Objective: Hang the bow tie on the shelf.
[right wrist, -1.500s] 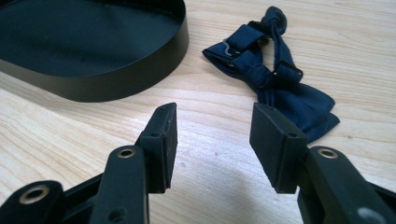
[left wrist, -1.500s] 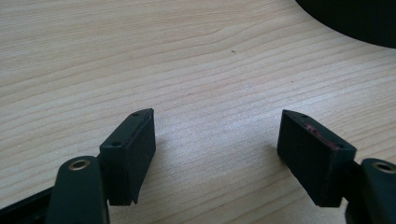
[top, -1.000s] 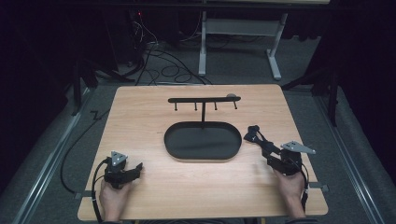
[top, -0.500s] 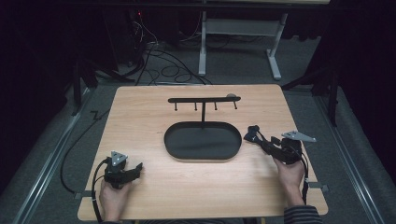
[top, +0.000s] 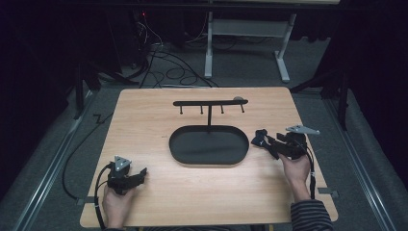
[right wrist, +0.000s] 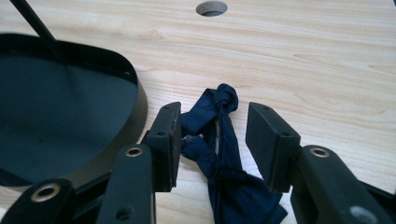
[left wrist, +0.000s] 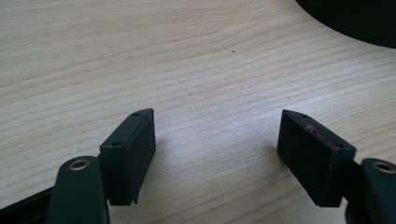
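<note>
Spanning pale wooden table (top: pixel 159 120) — dark room.

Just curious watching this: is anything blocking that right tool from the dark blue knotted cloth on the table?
Nothing visible: the cloth already lies between the right tool's open jaws, on bare wood beside the black tray.

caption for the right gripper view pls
Open right gripper straddling a knotted dark blue cloth on the wooden table, beside a black oval tray.

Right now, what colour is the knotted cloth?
Dark navy blue cloth, clearest in the right gripper view.
</note>
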Available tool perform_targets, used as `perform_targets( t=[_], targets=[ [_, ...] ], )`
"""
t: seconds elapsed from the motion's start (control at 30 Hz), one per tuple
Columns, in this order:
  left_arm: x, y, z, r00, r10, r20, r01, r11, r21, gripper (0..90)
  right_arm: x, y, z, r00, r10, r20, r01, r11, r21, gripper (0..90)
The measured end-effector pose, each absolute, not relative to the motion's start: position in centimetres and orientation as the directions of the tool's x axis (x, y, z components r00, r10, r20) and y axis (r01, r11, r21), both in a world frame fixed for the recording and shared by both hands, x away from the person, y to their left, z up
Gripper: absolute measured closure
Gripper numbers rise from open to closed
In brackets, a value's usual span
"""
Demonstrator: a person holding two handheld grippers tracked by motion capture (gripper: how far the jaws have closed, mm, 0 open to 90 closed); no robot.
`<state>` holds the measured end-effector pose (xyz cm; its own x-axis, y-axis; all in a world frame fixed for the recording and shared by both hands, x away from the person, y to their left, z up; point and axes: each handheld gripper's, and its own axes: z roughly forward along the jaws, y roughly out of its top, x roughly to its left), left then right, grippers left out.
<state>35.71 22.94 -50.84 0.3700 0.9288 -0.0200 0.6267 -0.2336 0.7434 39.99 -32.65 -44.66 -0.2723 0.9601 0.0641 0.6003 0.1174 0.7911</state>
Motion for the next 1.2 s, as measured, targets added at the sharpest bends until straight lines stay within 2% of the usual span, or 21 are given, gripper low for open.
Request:
perform_targets(
  t=[0.3,0.73,0.97,1.2],
  targets=[
    [35.7,22.9,-50.8,0.37,0.929,-0.02,0.627,-0.233,0.744,28.5,41.8,-32.3,-45.5,-0.263,0.963,0.051,0.638,0.134,0.758,58.1],
    [35.7,22.9,-50.8,0.37,0.929,-0.02,0.627,-0.233,0.743,28.5,43.4,-32.4,-47.0,-0.247,0.968,0.043,0.685,0.143,0.715,65.8],
    [35.7,22.9,-50.8,0.37,0.929,-0.02,0.627,-0.233,0.744,28.5,43.7,-32.4,-47.5,-0.246,0.969,0.038,0.702,0.151,0.696,73.1],
    [35.7,22.9,-50.8,0.37,0.929,-0.02,0.627,-0.234,0.743,28.4,43.8,-32.5,-47.7,-0.246,0.968,0.045,0.711,0.149,0.687,85.6]
  ],
)
